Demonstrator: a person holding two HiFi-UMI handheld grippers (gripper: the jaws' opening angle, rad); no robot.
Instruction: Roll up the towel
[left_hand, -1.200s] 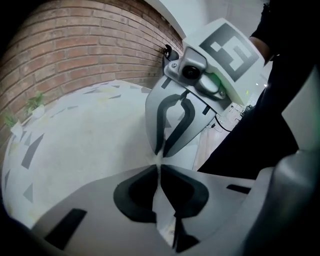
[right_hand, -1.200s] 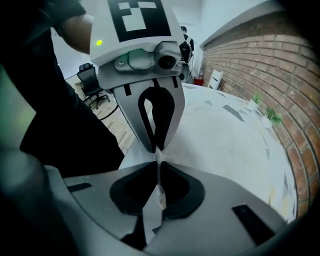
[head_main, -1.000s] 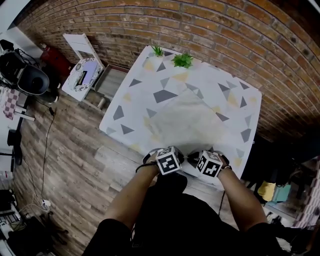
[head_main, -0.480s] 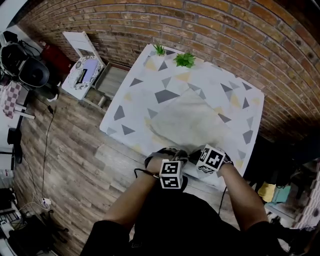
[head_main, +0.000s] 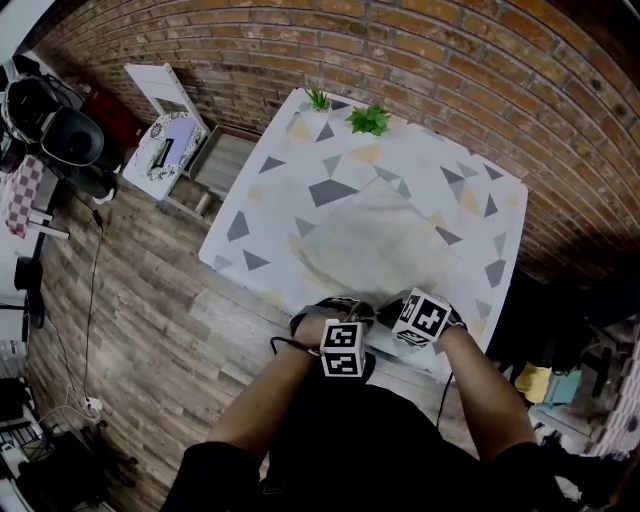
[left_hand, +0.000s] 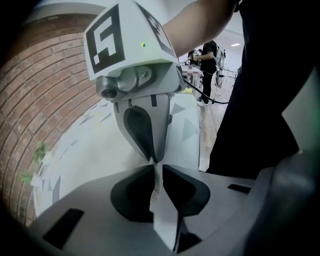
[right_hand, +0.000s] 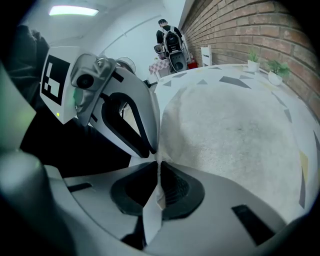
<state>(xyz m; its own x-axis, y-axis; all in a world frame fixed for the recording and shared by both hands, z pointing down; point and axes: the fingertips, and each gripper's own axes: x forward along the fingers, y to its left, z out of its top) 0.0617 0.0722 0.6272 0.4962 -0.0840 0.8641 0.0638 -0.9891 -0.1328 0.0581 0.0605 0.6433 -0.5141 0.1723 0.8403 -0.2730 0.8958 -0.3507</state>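
The towel (head_main: 385, 245) lies spread on the tabletop (head_main: 260, 190). The right gripper (right_hand: 159, 167) is clenched on its near edge, and the left gripper (left_hand: 156, 170) has just been closing its jaws, with the hem between them. That left bite looks shallow, so the hem may slip free, or uneven turning may skew the roll

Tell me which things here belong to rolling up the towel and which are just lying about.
In the job: towel; left tool, jaws just closing further on the towel's edge; right tool, shut on that edge.
Lying about: potted plants; floor cable.
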